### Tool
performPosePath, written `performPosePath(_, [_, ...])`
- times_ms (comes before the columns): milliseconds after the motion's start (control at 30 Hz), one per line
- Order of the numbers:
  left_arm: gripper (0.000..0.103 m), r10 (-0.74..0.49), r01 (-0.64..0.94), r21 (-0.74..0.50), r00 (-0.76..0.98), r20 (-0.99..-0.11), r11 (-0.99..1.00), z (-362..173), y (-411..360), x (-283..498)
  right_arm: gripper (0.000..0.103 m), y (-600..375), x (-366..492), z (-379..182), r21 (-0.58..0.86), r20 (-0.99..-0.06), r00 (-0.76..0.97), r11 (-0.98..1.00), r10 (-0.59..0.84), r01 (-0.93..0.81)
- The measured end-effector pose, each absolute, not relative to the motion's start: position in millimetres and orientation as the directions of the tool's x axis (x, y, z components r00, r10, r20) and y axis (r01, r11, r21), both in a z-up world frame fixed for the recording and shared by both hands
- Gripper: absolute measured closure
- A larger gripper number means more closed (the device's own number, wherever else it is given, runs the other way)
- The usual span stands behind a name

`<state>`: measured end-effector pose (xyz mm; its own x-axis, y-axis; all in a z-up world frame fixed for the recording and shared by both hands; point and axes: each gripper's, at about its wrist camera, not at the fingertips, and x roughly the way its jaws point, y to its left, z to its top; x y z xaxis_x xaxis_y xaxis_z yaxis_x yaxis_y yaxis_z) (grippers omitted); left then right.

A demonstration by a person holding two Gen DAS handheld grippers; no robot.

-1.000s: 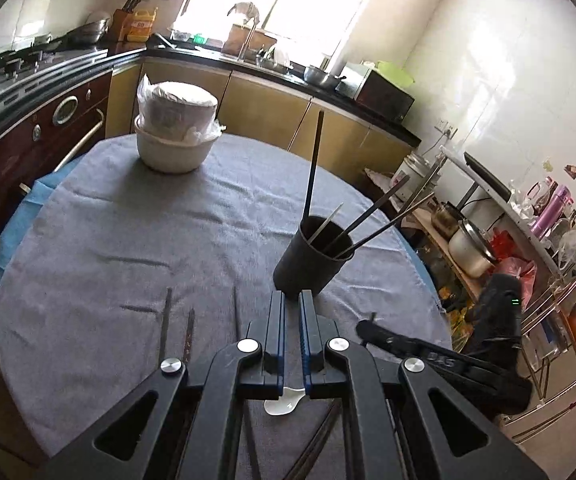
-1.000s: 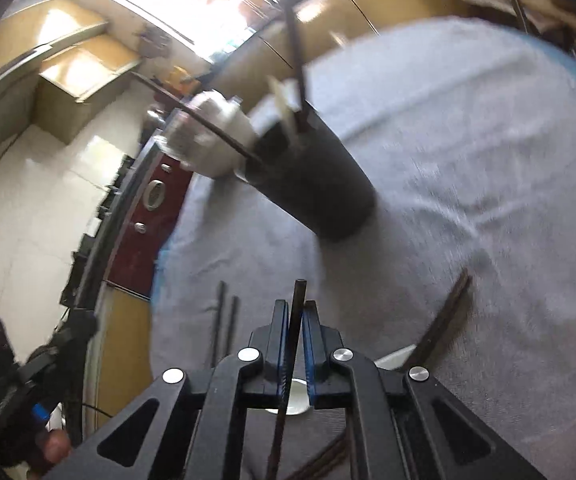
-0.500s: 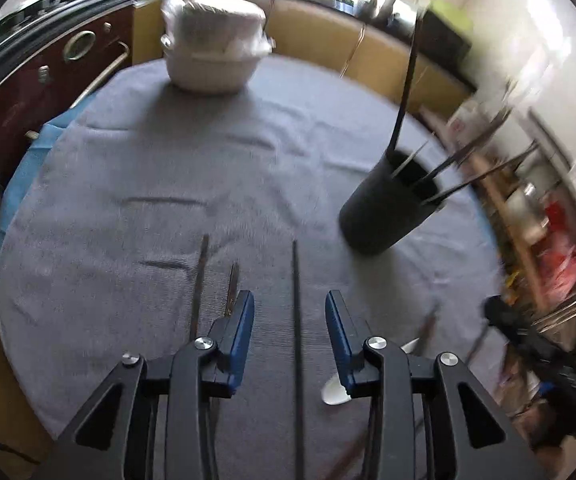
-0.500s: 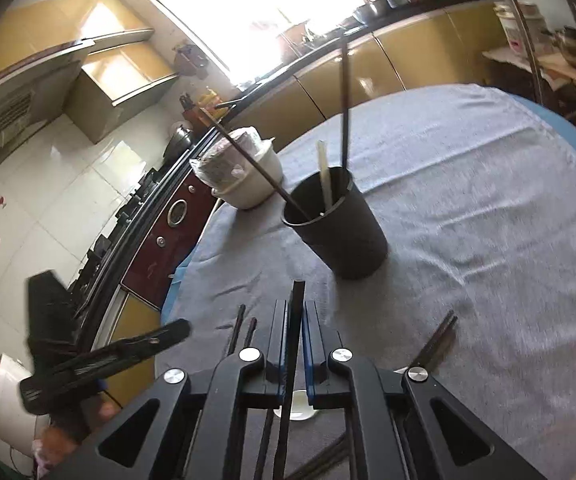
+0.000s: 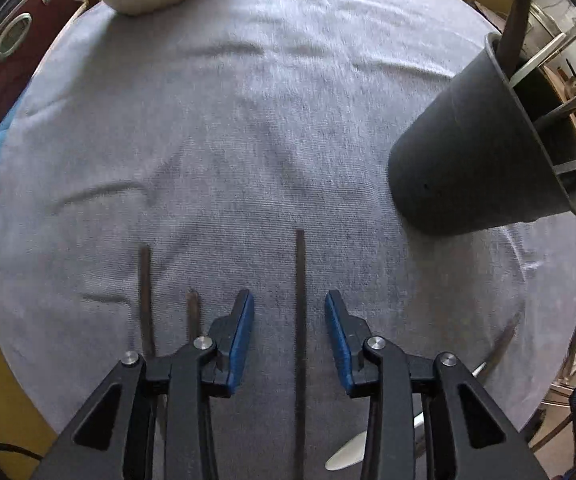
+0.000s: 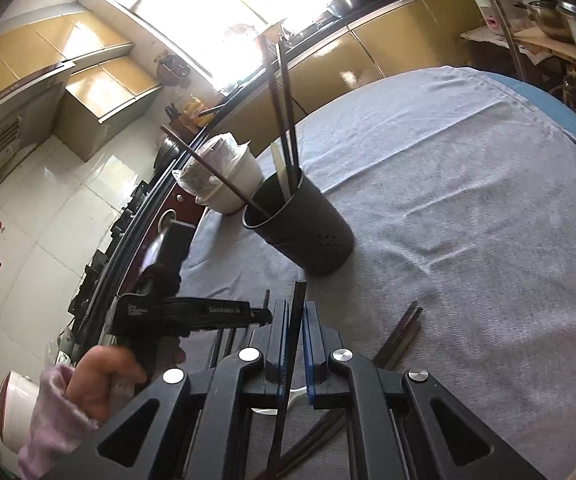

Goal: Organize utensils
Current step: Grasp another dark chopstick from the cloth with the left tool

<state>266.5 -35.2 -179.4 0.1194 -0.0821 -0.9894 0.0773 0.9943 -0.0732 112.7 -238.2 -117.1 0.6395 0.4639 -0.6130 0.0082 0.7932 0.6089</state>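
In the left wrist view, the left gripper [image 5: 288,320] is spread wide over a dark chopstick [image 5: 299,320] lying on the grey cloth [image 5: 248,140]; a skewed closure could roll it aside.

In the right wrist view, the right gripper [image 6: 295,332] is clamped on another chopstick [image 6: 293,344], with the black holder [image 6: 307,232] farther off; its tip could catch the rim.

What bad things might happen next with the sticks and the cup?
The left gripper is open over one chopstick lying flat on the cloth; closing might pinch the cloth too, or let it slip. The right gripper holds a chopstick. The cup already has several leaning sticks, so dropping another in might bump them or tip it.
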Motion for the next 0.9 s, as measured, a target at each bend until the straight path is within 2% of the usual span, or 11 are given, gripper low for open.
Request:
performPosePath(100, [0.07, -0.073, 0.097, -0.059, 0.15, -0.986, 0.994, -180.9, -36.5, 258.9, 0.096, -239.1, 113.1, -118.8, 0.612, -0.613, 0.639, 0.791, 0.465, 0.012])
performPosePath(167, [0.091, -0.065, 0.123, -0.042, 0.184, -0.981, 0.992, -181.2, -36.7, 252.9, 0.096, -236.8, 113.5, -119.7, 0.612, -0.614, 0.636, 0.791, 0.468, 0.009])
performPosePath(233, [0.097, -0.087, 0.136, -0.06, 0.2, -0.976, 0.989, -182.3, -34.8, 248.1, 0.096, -233.0, 113.0, -118.6, 0.605, -0.616, 0.635, 0.796, 0.466, 0.002])
performPosePath(433, [0.098, -0.174, 0.124, -0.146, 0.252, -0.952, 0.981, -177.6, -15.2, 229.6, 0.096, -223.0, 108.6, -109.3, 0.57, -0.618, 0.644, 0.821, 0.45, -0.027])
performPosePath(567, [0.098, -0.201, 0.127, -0.167, 0.338, -0.919, 0.978, -152.7, 0.2, 205.5, 0.096, -216.6, 104.3, -93.7, 0.536, -0.599, 0.671, 0.841, 0.437, -0.069])
performPosePath(900, [0.098, -0.298, 0.18, -0.238, 0.601, -0.742, 0.954, -38.7, 15.6, 155.5, 0.096, -205.4, 94.7, -37.2, 0.472, -0.489, 0.773, 0.868, 0.403, -0.154])
